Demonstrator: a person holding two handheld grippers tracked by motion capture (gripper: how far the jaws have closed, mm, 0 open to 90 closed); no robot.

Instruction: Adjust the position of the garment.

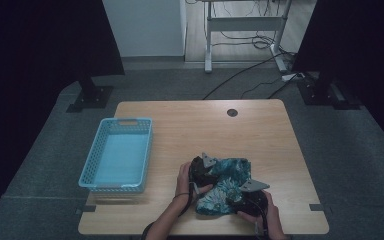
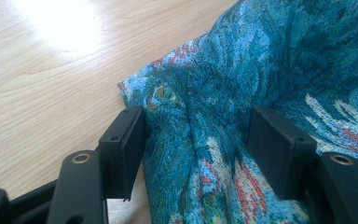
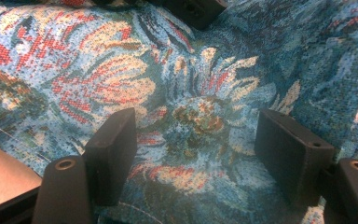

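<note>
The patterned cloth [image 1: 223,186] is bunched at six o'clock on the worktop [image 1: 260,135]. Both the left gripper [image 2: 196,135] and right gripper [image 3: 196,144] are spread, unclenched, fabric between their fingers. A thick fold could be pinched, dragging the whole heap.
</note>
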